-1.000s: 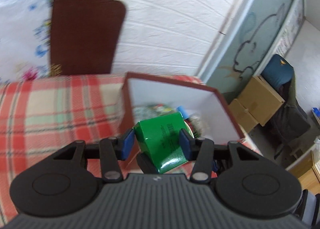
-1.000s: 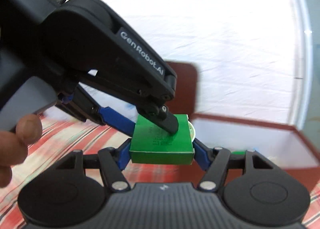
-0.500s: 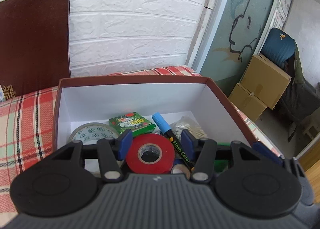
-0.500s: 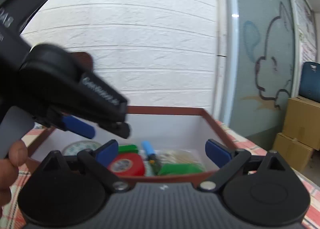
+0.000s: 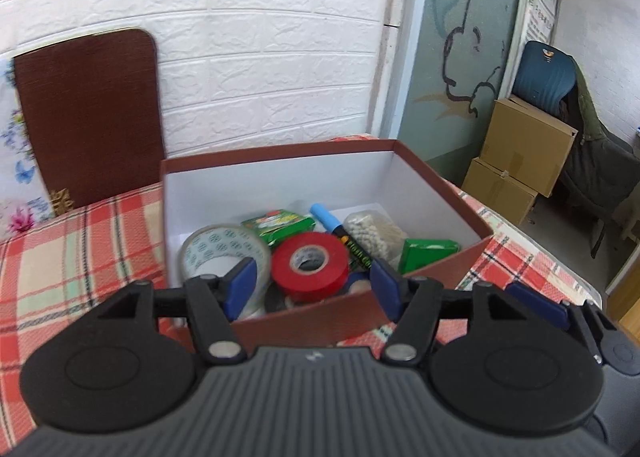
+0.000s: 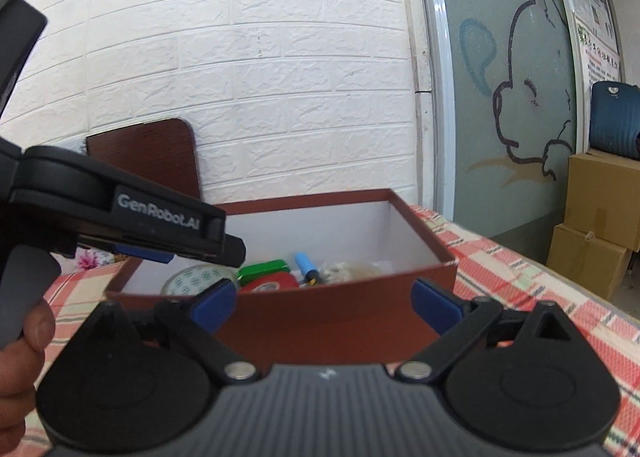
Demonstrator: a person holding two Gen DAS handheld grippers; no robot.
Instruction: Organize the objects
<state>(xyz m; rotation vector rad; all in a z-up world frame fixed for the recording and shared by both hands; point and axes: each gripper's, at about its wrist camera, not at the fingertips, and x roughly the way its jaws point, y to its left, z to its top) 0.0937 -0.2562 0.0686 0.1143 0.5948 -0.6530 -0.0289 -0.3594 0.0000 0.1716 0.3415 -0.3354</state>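
- Box (image 5: 360, 313), brown outside and white inside, sits open on the plaid cloth (image 5: 80, 257), its far wall close to the white brick wall (image 5: 260, 77).
- Inside it: a red tape roll (image 5: 310, 267) against the near wall, a clear tape roll (image 5: 224, 251) to its left, and a blue marker (image 5: 336, 229) lying just right of the red roll.
- A green carton (image 5: 428, 253) leans in the near right corner, and a second green pack (image 5: 278, 225) lies toward the back.
- Left gripper (image 5: 314, 287) hovers over the near rim; its jaws have just been opening and nothing is pinched between them.
- Right gripper (image 6: 324, 303) is spread wide and empty in front of the near wall, fingers clear of it.
- A hand (image 6: 20, 357) shows at the left edge of the right wrist view, wrapped on the left gripper's handle.
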